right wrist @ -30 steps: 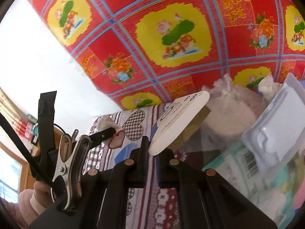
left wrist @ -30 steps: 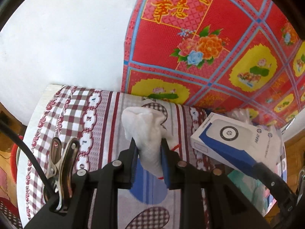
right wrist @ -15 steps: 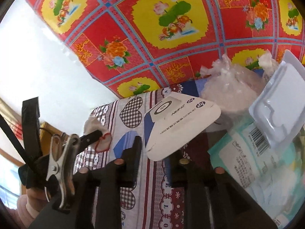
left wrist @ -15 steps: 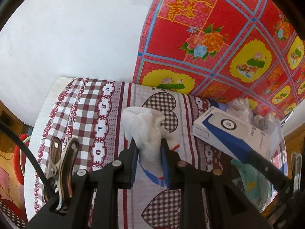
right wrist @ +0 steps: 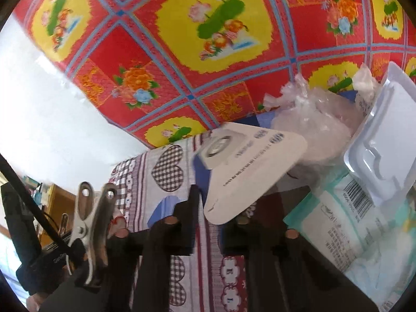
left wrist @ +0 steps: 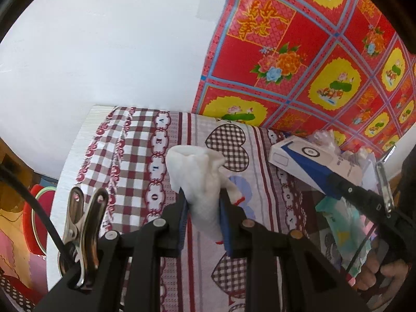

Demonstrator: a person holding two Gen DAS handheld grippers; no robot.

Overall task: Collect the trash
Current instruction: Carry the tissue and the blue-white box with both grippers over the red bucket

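The table wears a checked, heart-printed tablecloth (left wrist: pixel 161 153) below a white wall (left wrist: pixel 104 52) and red floral sheet (left wrist: pixel 299 52). Your left gripper (left wrist: pixel 204 215) clamps one crumpled white tissue (left wrist: pixel 200 179), centre-near. Your right gripper (right wrist: pixel 215 208), jaws closing, has one white-and-blue carton (right wrist: pixel 249 166) between them, far right.

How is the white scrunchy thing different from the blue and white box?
The white tissue wad is soft and crumpled; the blue-and-white box is stiff, with flat sides and sharp corners. The wad looks plain white; the box has a blue wedge, a ring picture and small print. The wad is squeezed in the left gripper; the box's corner sits between the right gripper's closing jaws. Each one is in a gripper.
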